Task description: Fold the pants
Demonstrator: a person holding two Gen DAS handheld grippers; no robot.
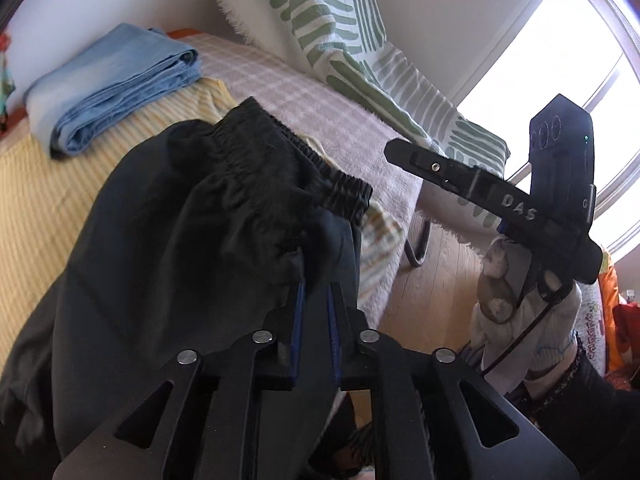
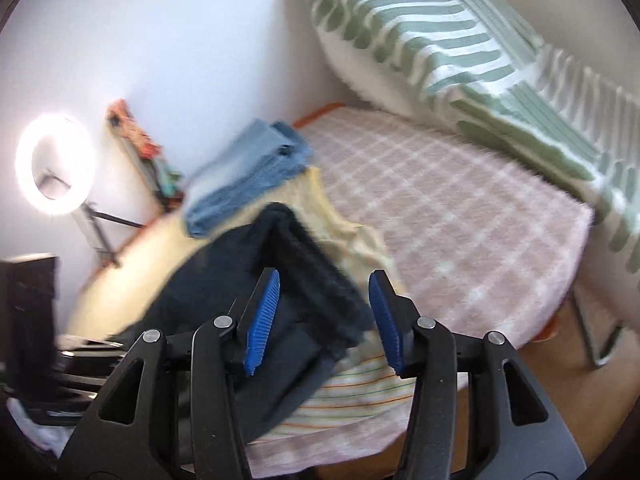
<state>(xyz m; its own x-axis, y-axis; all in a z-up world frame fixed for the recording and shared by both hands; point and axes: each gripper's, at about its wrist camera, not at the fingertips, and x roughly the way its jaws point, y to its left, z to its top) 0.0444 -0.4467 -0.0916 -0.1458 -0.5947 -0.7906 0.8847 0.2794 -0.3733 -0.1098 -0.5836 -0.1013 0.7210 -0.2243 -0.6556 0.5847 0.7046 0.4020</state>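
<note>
Pants (image 1: 168,240), dark and thin, lie heaped on the near part of the bed (image 1: 320,92), over a pale yellow striped sheet (image 1: 52,184), with the gathered elastic waistband (image 1: 288,152) turned up toward the far side. The cloth looks light, limp and rather slick: it hangs in soft folds and will likely sag or slide wherever it is not supported. The waistband is the thickest, firmest part and the surest place to take hold, best at its two ends so the legs can hang straight.

The left tongs (image 1: 316,276) are nearly together and clamped on a bunch of the dark cloth just below the waistband's near end, so that corner is lifted. The right tongs (image 2: 324,316) stand apart, their blue pads (image 2: 262,320) on either side of the waistband's end but not pressing it; the view is blurred, so I cannot tell whether a pad brushes the cloth. In the left view the right tongs are seen off the bed's edge, over the wooden floor (image 1: 440,272), held by a gloved hand (image 1: 532,312).

Folded blue jeans (image 1: 116,84) sit further back on the bed, well apart from the pants, and a green-striped cushion (image 1: 320,12) leans against the wall.
</note>
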